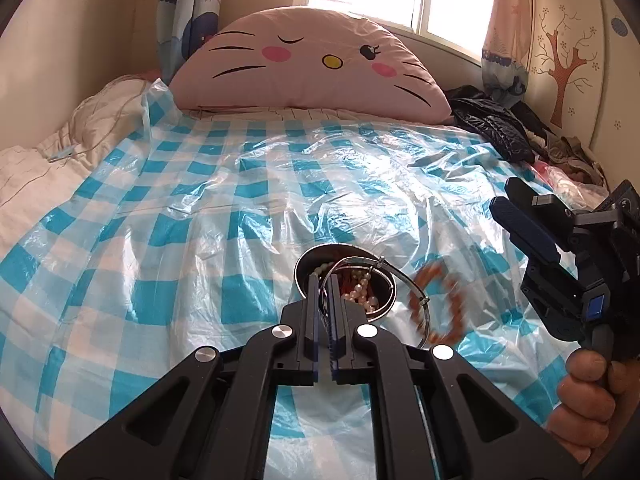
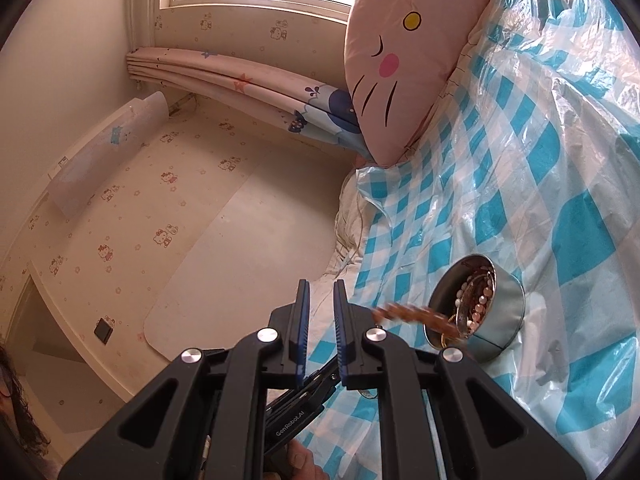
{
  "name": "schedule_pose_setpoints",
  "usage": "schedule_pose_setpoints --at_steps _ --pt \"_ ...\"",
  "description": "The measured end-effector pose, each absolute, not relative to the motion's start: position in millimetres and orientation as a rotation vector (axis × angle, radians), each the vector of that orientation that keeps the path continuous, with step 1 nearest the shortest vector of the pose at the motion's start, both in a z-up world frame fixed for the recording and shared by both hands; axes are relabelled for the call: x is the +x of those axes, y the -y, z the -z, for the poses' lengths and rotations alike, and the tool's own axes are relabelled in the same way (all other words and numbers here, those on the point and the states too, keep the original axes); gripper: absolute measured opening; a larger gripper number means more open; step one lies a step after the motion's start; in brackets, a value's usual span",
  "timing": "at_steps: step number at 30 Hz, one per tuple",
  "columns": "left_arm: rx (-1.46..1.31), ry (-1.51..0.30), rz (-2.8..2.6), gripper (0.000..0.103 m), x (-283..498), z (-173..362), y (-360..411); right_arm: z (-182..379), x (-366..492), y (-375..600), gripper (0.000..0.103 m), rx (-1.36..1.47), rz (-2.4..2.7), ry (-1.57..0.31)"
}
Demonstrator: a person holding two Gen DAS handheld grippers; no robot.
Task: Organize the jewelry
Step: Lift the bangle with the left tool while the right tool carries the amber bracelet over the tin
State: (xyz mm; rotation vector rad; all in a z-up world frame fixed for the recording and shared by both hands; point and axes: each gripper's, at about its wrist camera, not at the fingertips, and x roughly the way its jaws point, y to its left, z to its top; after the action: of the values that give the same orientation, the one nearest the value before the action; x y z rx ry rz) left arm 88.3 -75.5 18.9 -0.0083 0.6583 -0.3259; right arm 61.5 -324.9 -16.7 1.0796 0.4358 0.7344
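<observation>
Left gripper (image 1: 323, 280) is clenched on a thin silver metal bangle (image 1: 396, 276); the hoop is pinched edge-on between the pads, directly over a round grey metal tin (image 1: 320, 250). The tin sits on a blue-and-white checked plastic sheet (image 1: 200, 200) spread over the bed. White pearl strands (image 1: 366, 292) and other pieces are already heaped inside it.

Right gripper (image 2: 321, 284) is held off to the side, its jaws narrowly parted with nothing between them.

A brown beaded bracelet (image 1: 430, 274) is seen just beside the tin's rim, blurred. Whether it hangs from the bangle or is loose cannot be told.

Risks noted:
- The bangle is held by a thin edge only. A slip or twist in the pads is judged likely if the wrist is rolled.
- If the bracelet is hooked on the bangle, it could be dragged out or dropped onto the sheet.
- The tin rests on slick, crumpled plastic over a soft bed. It could be tipped if the hoop catches its rim or snags the pearls.
</observation>
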Motion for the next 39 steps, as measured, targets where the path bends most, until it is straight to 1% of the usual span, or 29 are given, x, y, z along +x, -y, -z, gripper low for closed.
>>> schedule_pose_setpoints --at_steps 3,5,7,8,11,14,16,18,22,25,29,31,32,34,36,39 --pt "-0.020 -0.647 0.320 0.004 94 -22 79 12 68 328 0.013 1.082 -0.732 -0.407" --pt "-0.032 -0.649 0.311 0.004 96 -19 77 11 70 330 0.015 1.027 -0.671 -0.453" --pt "-0.036 -0.659 0.298 0.004 98 -13 73 14 70 328 0.036 0.920 -0.581 -0.543" --pt "-0.036 -0.666 0.293 0.004 99 -9 71 18 72 323 0.037 0.844 -0.536 -0.618" --pt "-0.045 -0.690 0.283 0.004 102 -1 66 46 83 299 0.037 0.649 -0.435 -0.855" --pt "-0.051 -0.684 0.283 0.004 101 -1 62 64 92 275 0.037 0.481 -0.363 -0.989" --pt "-0.059 -0.682 0.286 0.004 102 -2 60 67 94 266 0.032 0.390 -0.315 -1.009" --pt "-0.062 -0.685 0.288 0.004 101 -1 60 69 94 260 0.030 0.330 -0.281 -1.019" --pt "-0.063 -0.685 0.295 0.004 100 0 59 65 85 262 0.030 0.285 -0.226 -0.992" --pt "-0.066 -0.685 0.300 0.004 101 0 59 77 91 263 0.030 0.288 -0.229 -1.045" --pt "-0.069 -0.687 0.298 0.004 101 0 59 78 95 244 0.030 0.158 -0.226 -1.065" --pt "-0.070 -0.689 0.297 0.004 101 1 60 79 94 250 0.014 0.224 -0.256 -1.068" --pt "-0.070 -0.689 0.297 0.004 101 1 60 81 94 260 0.013 0.309 -0.280 -1.070" --pt "-0.069 -0.689 0.298 0.004 100 1 60 85 90 283 0.013 0.537 -0.359 -1.043" --pt "-0.068 -0.690 0.298 0.004 101 1 60 86 84 305 0.013 0.762 -0.447 -0.973" --pt "-0.063 -0.694 0.298 0.004 101 3 61 81 76 324 0.013 0.962 -0.555 -0.836"
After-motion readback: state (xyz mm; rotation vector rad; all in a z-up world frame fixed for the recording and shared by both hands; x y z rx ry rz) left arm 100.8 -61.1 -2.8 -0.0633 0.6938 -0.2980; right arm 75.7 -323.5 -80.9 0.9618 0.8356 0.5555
